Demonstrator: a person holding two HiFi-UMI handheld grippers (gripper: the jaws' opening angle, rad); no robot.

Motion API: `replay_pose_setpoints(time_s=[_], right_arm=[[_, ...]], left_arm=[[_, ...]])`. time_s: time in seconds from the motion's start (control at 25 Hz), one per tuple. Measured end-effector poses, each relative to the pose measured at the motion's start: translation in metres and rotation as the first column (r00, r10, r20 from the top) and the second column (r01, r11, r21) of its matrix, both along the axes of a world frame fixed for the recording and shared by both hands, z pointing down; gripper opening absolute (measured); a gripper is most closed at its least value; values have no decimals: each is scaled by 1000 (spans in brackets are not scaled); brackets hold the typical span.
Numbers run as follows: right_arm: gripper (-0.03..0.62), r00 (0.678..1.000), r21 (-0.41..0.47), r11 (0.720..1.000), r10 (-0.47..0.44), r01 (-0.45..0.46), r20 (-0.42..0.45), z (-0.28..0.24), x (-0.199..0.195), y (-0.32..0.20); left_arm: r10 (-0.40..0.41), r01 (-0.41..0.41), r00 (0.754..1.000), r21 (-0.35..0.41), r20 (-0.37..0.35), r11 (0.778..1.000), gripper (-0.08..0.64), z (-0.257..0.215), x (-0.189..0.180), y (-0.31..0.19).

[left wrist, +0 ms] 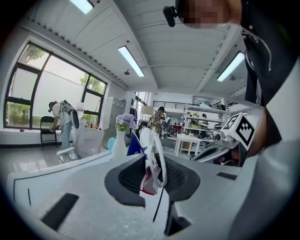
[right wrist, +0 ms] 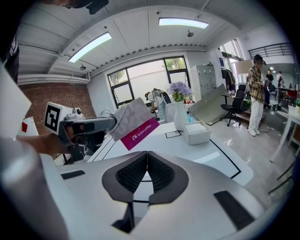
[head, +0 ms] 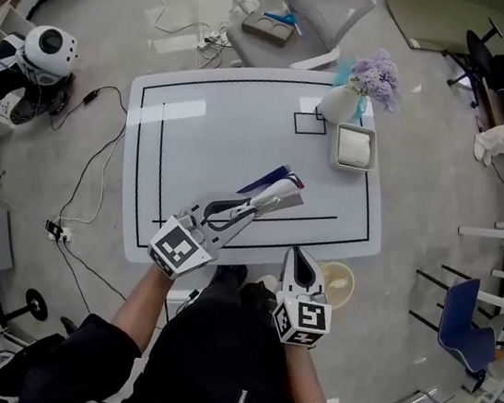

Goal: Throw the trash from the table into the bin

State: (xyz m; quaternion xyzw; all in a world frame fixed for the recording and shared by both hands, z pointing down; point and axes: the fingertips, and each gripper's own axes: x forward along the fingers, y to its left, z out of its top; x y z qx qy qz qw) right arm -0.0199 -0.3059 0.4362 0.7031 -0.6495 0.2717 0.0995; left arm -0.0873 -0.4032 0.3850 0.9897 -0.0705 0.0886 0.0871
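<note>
The left tool point(head: 253, 207) is clamped on a white, blue and red wrapper point(head: 279, 190), held above the near part of the counter point(head: 206, 134). To its right, the right tool point(head: 301, 254) has its jaws together and empty, just left of a round bin point(head: 340, 288) on the floor.

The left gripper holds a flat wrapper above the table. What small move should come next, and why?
Probably swing the left gripper right, toward the round tan bin beside the white table: the grey-and-magenta flat wrapper is clamped and held above it.
</note>
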Motion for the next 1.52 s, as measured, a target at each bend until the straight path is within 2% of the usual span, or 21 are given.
replay_pose_setpoints(time_s=[0.28,0.52,0.76,1.0,1.36,1.52], right_arm=[[9,1000,15,1000,-21,21,1,-6,-4,-6],[9,1000,26,1000,-3,3,1,-8,-8,-9],[9,998,23,998,60,-60,6,-6,4,7],[9,988,27,987,155,-156,11,-3,16,34],[9,950,51,949,312,-312,6,-8,64,106],[9,934,60,932,357,-356,2,-14,84,146]], left_arm=[[-42,45,996,41,-80,998,75,-59,-6,-4],[-10,17,996,69,-88,997,75,-66,-1,0],[53,-48,995,66,-82,997,75,-65,19,11],[160,-155,984,70,-75,985,75,-60,42,35],[315,-308,946,96,-80,947,75,-68,103,106],[360,-353,929,91,-82,931,75,-71,127,145]])
